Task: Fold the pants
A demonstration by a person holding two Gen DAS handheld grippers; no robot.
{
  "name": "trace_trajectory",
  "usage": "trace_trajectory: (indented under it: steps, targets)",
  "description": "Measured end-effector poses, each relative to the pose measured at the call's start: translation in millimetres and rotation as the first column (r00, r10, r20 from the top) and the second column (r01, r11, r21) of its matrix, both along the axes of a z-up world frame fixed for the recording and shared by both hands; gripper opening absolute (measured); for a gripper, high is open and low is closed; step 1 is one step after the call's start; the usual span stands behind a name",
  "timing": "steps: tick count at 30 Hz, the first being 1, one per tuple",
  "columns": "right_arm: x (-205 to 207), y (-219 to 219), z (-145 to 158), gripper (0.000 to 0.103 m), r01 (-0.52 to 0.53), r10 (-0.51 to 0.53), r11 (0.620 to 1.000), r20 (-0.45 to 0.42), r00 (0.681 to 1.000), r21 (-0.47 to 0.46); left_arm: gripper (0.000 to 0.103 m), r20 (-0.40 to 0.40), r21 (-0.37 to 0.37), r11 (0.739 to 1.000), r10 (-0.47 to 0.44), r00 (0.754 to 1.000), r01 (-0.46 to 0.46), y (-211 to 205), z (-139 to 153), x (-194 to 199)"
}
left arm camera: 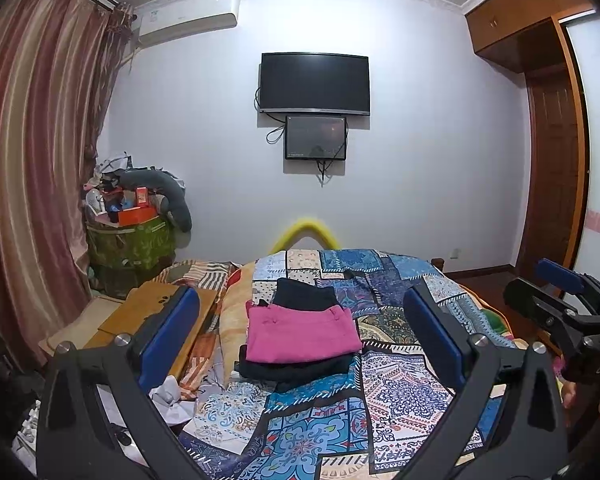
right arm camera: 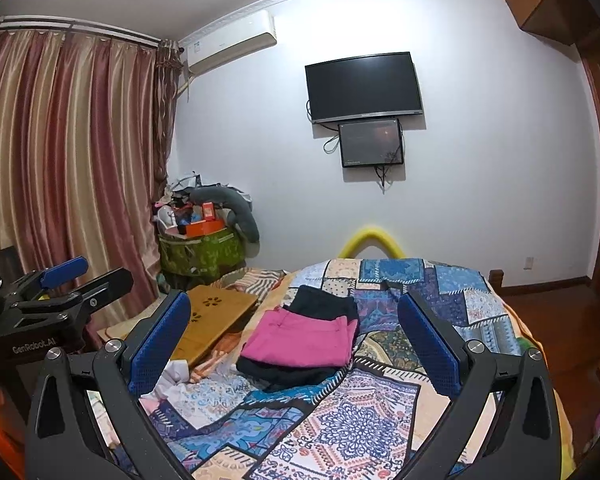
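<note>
Folded pink pants [left arm camera: 302, 334] lie on a stack of folded black garments [left arm camera: 296, 372] in the middle of the patchwork bedspread [left arm camera: 380, 400]; another black folded piece [left arm camera: 306, 294] lies just behind. The stack also shows in the right wrist view [right arm camera: 302, 340]. My left gripper [left arm camera: 300, 328] is open and empty, held above the bed's near part, short of the stack. My right gripper [right arm camera: 296, 328] is open and empty too, beside the left one; it appears at the right edge of the left wrist view [left arm camera: 560, 304].
A wooden lap desk [right arm camera: 216, 316] lies at the bed's left edge, with crumpled white cloth [right arm camera: 172, 380] near it. A green bin heaped with clutter [left arm camera: 132, 236] stands by the curtains. A yellow foam arch [left arm camera: 306, 232] rises at the bed's far end.
</note>
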State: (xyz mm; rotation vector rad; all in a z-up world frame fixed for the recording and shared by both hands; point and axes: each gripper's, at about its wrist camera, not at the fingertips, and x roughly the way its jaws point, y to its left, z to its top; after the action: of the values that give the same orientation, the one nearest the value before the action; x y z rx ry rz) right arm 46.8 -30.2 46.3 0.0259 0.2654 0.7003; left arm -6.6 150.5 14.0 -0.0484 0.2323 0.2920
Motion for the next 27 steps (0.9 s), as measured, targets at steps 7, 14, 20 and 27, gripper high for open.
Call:
trace_trajectory:
  steps: [7, 14, 20, 27]
  targets:
    - [-0.2, -1.3, -0.2, 0.103, 0.006, -0.006, 1.0, -0.005, 1.0, -0.002, 0.103, -0.002, 0.001, 1.0, -0.004, 1.0, 0.004, 0.9, -1.9, 1.1]
    - [-0.4, -2.1, -0.2, 0.103, 0.01, -0.01, 1.0, -0.007, 1.0, -0.001, 0.103, -0.003, 0.0, 1.0, -0.01, 1.0, 0.01, 0.9, -4.3, 0.9]
    - [-0.7, -2.9, 0.2, 0.103, 0.015, -0.015, 1.0, -0.005, 1.0, 0.0, 0.103, -0.006, 0.003, 1.0, -0.02, 1.0, 0.02, -0.7, -5.2, 1.8]
    - [0.0, -4.3, 0.9, 0.103, 0.019, -0.019, 1.0, -0.002, 1.0, -0.001, 0.103, -0.008, 0.001, 1.0, -0.031, 0.999, 0.031, 0.5, -4.0, 5.0]
